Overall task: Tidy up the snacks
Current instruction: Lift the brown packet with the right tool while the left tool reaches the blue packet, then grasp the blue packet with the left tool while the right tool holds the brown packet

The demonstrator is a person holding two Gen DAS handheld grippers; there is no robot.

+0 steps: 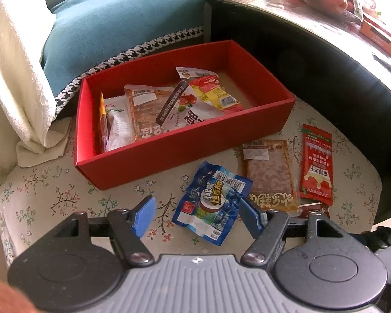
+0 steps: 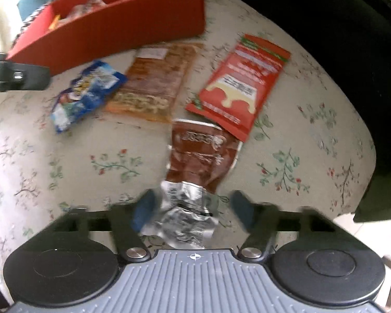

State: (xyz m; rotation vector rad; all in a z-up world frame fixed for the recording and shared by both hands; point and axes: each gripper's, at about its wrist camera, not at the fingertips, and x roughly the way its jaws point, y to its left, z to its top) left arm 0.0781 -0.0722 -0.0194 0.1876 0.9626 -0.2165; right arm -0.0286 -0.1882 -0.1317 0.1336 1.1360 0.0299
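Right fingers (image 2: pixel 143 208) stand apart around the crumpled silver end of the brown packet (image 2: pixel 198 154), unclenched. Left fingers (image 1: pixel 144 215) hang released, and we see the blue packet (image 1: pixel 211 208) just ahead between them. Beyond, the red box (image 1: pixel 182 154) holds several snack packets (image 1: pixel 153 109).

Left tongs (image 1: pixel 195 215) open over blue packet (image 1: pixel 211 208); red box (image 1: pixel 185 143) behind.

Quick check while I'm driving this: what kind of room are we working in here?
Most likely a home living room. The snacks lie on a floral cloth over a padded seat, beside a sofa with a teal cushion and a cream throw. A dark low table with food on it stands behind the red box.
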